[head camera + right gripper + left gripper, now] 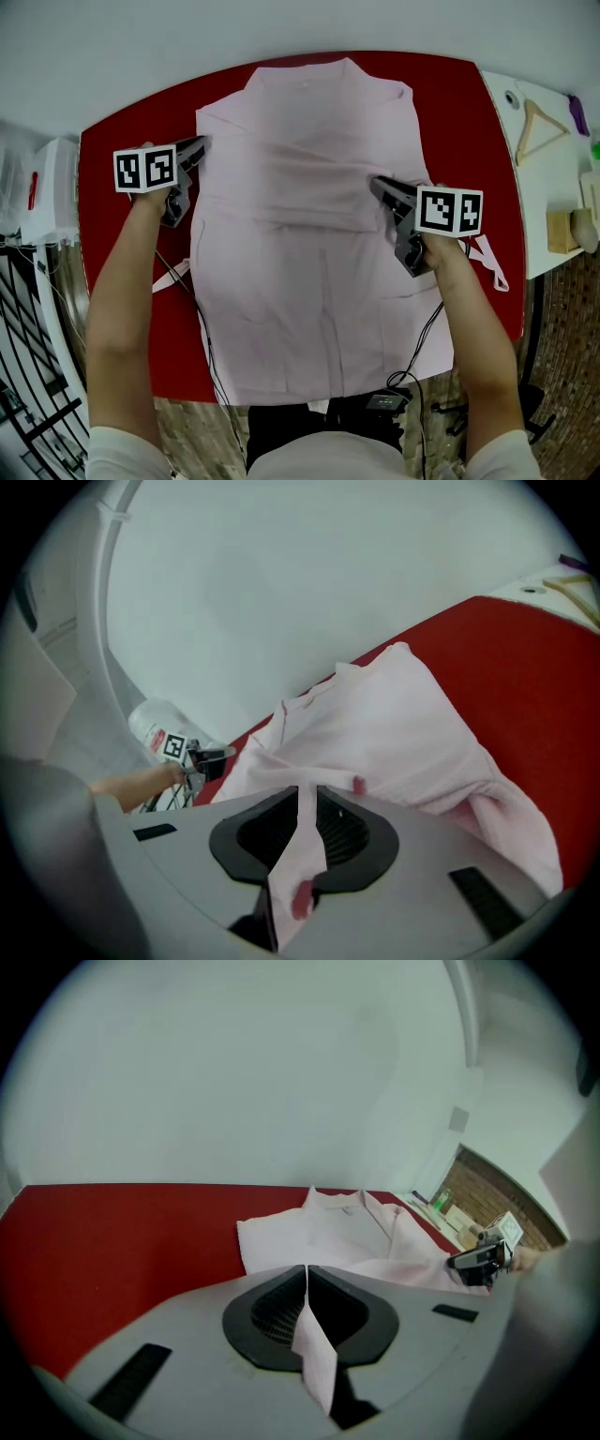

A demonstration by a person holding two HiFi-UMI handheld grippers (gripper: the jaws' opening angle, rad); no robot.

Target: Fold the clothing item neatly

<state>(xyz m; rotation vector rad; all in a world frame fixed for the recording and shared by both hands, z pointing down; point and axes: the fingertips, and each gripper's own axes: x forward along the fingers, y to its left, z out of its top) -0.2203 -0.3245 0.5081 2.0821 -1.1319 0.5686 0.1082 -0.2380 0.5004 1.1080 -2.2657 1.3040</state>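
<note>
Left gripper [193,150]: fingers [267,1312] clamped on a thin fold of the pink shirt [309,234] at its left edge, near the shoulder. Shirt lies spread flat on the red bench [141,127], collar away from the person. Right gripper [382,187]: fingers pinch fabric at the right edge, sleeve bunched beside it. Cloth looks light, limp, creases easily; best held at the side edges, lifted evenly

Bright, diffuse light is illuminating every view, casting only faint shadows across the pink shirt [309,244]. Both gripper views are showing fisheye bending and dark vignetted corners.
</note>
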